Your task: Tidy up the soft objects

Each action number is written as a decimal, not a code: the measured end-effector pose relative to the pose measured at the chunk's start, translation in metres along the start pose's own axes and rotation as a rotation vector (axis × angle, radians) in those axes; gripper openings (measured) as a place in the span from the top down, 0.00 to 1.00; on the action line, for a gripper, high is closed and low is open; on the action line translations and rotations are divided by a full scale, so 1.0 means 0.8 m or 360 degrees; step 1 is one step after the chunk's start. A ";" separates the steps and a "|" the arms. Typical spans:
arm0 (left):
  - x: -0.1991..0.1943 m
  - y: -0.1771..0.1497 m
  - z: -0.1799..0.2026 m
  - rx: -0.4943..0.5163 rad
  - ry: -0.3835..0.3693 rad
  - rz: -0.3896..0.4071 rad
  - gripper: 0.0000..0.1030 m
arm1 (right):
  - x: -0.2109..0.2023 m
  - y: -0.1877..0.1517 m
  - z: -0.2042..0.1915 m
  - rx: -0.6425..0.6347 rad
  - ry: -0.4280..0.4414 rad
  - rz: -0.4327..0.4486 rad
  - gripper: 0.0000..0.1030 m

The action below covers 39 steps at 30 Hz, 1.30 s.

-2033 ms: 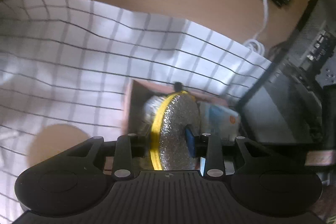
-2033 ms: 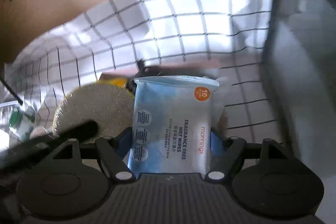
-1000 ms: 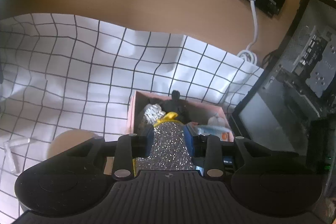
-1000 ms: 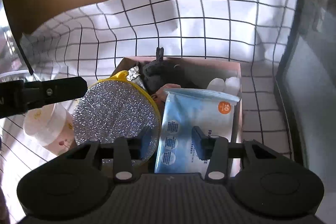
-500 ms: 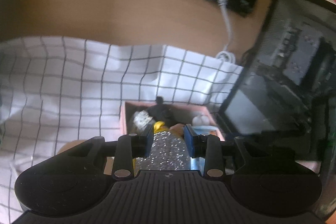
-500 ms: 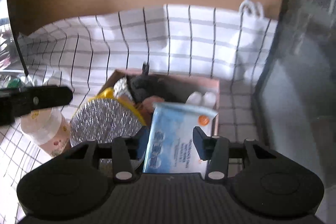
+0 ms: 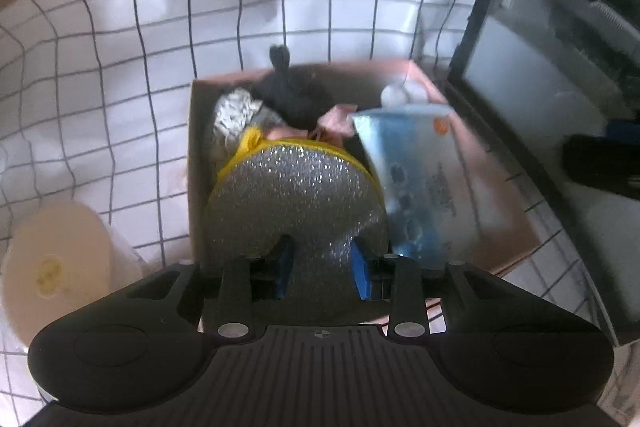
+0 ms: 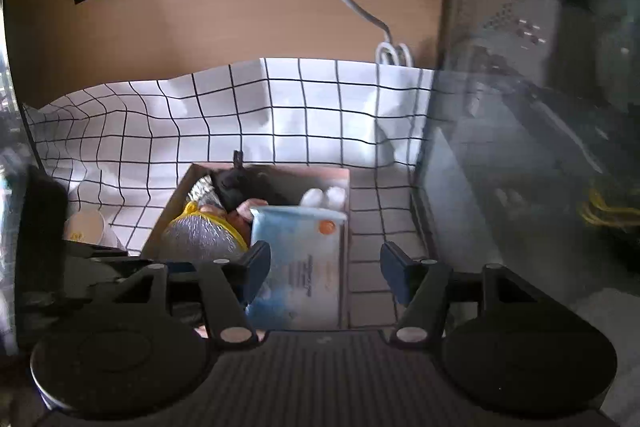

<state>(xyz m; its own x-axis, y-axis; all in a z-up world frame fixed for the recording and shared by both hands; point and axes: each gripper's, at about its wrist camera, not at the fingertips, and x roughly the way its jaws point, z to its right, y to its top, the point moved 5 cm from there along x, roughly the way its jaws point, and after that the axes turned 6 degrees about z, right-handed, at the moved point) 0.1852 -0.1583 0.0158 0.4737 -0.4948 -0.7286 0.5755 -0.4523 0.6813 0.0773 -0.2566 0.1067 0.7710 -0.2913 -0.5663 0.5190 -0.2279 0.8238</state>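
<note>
Left wrist view: the left gripper [image 7: 320, 261] is clenched on the glittery silver sponge [image 7: 294, 199] with its yellow rim, holding it over the near left part of the pink box [image 7: 500, 195]. The wet-wipes pack [image 7: 416, 171] stands just right of it in the box, a dark plush toy [image 7: 286, 89] at the far end. A white cup [image 7: 60, 263] sits left on the checked cloth [image 7: 120, 75].

Right wrist view: the right gripper [image 8: 324, 273] has just been opening; its jaws stand released, pads clear of the wipes pack [image 8: 304, 259] between them, which rests in the box [image 8: 344, 183] on the desk.
</note>
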 end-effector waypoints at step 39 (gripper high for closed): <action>-0.271 -0.205 -0.346 -0.1016 0.0537 0.0397 0.65 | -0.005 -0.115 -0.351 -0.0712 0.0898 -0.0206 0.22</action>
<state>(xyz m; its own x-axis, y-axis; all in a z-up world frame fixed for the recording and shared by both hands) 0.1727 0.2289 0.0422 0.7592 -0.2263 -0.6103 0.6498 0.2106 0.7303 0.1299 0.0265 0.0404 0.7033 0.2626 -0.6606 0.6272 0.2084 0.7505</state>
